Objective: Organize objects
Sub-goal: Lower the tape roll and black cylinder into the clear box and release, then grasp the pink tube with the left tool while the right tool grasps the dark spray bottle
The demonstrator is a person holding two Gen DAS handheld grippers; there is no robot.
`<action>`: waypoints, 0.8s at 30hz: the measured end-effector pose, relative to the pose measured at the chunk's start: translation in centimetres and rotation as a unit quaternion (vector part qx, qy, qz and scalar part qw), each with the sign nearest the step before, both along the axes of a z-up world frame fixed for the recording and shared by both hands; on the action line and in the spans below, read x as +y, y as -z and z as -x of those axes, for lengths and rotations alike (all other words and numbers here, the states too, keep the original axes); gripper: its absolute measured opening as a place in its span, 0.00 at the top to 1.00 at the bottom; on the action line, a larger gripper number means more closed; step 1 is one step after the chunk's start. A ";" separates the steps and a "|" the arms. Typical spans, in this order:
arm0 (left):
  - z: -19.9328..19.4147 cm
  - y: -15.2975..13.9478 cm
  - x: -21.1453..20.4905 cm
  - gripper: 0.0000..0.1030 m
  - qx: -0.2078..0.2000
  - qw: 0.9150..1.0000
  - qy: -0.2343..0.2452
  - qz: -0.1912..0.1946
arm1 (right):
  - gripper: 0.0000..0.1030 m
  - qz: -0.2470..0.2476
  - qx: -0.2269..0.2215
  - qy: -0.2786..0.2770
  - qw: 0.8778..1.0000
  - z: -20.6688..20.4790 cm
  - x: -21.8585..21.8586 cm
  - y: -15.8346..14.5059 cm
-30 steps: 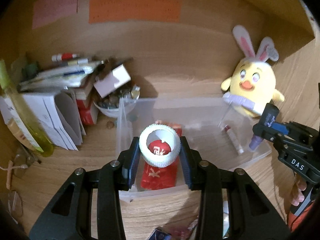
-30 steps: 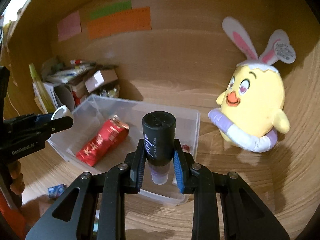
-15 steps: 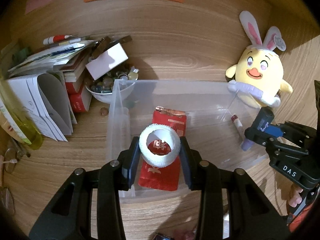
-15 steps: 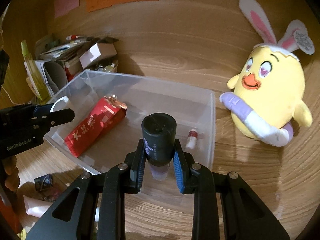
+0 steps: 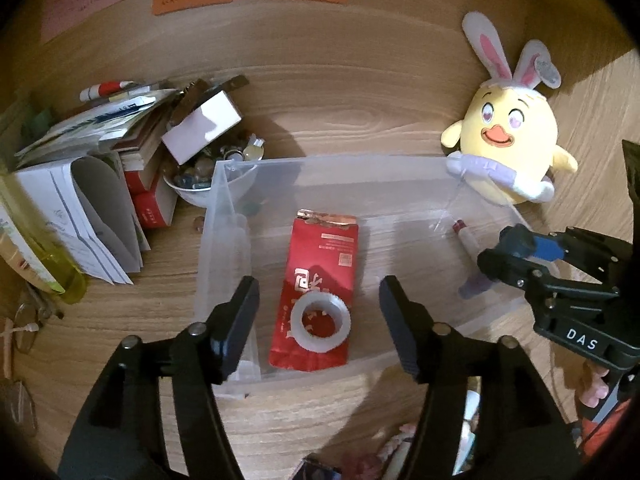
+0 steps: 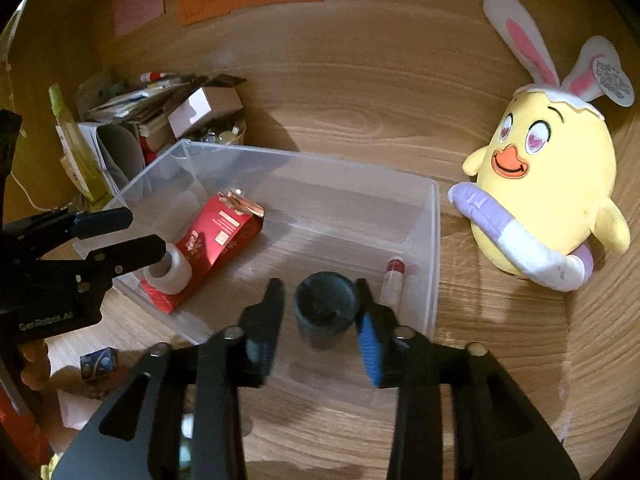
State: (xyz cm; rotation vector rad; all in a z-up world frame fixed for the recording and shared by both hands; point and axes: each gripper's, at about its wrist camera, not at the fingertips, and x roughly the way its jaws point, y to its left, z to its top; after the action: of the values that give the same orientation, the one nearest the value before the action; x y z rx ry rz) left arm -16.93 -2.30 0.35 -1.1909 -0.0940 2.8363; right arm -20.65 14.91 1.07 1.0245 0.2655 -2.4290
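From the left wrist, the left gripper [image 5: 318, 322] has just spread its jaws wide; the white tape roll [image 5: 320, 322] lies free between them on the red packet [image 5: 320, 276] inside the clear bin [image 5: 224, 216].

From the right wrist, the right gripper [image 6: 320, 312] has just been opening too; the black-capped bottle [image 6: 326, 308] stands in the bin between the parted jaws, beside a small tube [image 6: 392, 278]. A yellow plush [image 6: 548, 200] sits on the tabletop [image 6: 360, 120].
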 end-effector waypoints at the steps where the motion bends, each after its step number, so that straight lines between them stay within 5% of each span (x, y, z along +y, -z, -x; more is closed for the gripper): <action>1: -0.3 -0.3 -0.1 0.30 0.003 1.000 -0.004 -0.003 | 0.59 0.002 0.003 0.000 1.000 -0.2 0.1 -0.2; 5: -1.2 -1.1 -0.5 0.21 0.014 1.000 -0.015 -0.002 | 0.46 0.012 0.016 0.004 1.000 -1.1 0.8 -1.1; 10: -2.8 -2.1 -0.9 0.13 0.026 1.000 -0.018 -0.001 | 0.42 0.023 0.028 0.000 0.999 -2.5 1.7 -2.3; 12: -3.5 -2.4 -0.9 0.13 0.031 0.999 -0.016 0.001 | 0.31 0.028 0.036 -0.004 0.999 -3.5 2.1 -2.7; 24: -7.4 -2.8 -0.5 0.10 0.035 0.999 -0.010 0.005 | 0.24 0.054 0.063 -0.023 0.996 -9.0 3.8 -4.6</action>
State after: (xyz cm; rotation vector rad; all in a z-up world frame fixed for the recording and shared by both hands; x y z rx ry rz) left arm -9.52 -2.84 3.16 -1.0970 -0.0894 2.8945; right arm -11.66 18.74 5.70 0.8122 0.1958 -2.4415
